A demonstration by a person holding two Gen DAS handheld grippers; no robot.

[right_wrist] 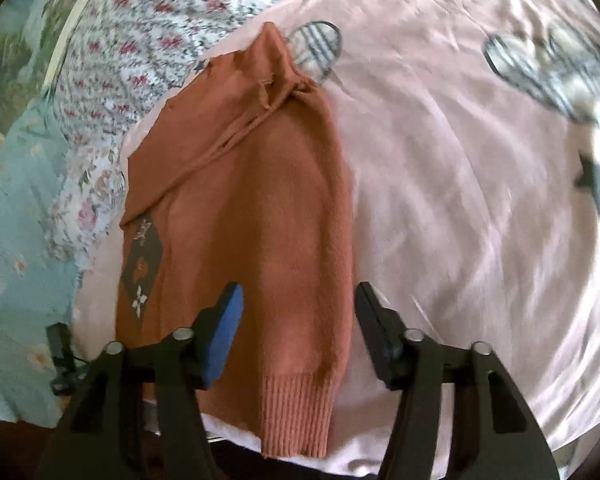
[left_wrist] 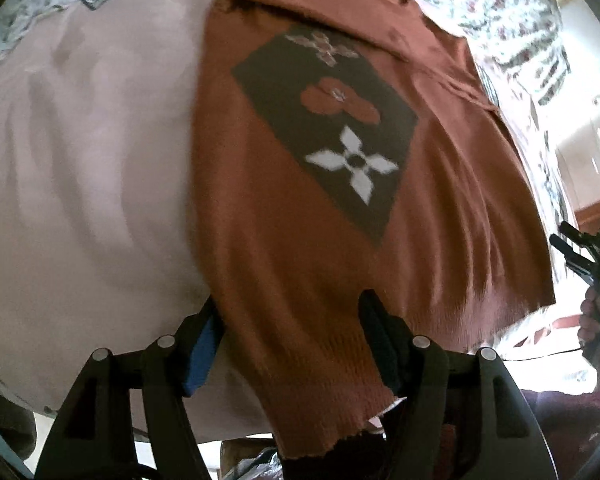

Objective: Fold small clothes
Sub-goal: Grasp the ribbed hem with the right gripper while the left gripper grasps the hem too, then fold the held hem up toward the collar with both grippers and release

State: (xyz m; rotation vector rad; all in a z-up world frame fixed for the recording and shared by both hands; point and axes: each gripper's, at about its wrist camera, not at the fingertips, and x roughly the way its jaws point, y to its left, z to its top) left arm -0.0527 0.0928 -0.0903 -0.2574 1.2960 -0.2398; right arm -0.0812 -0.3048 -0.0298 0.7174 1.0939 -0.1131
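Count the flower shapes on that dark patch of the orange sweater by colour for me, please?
On the sweater, the dark patch shows:
White flower: 1
Orange flower: 1
Pale blurry flower: 1
Total: 3

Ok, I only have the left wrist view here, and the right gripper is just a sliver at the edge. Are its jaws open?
Observer: Yes, the right gripper is open, with nothing pinched.
Operator: What is under it?
Observer: The orange sweater, with its ribbed cuff lying flat on the pink sheet between the fingers.
Operator: And the collar?
Observer: The collar lies at the far end, beside a plaid print on the sheet.
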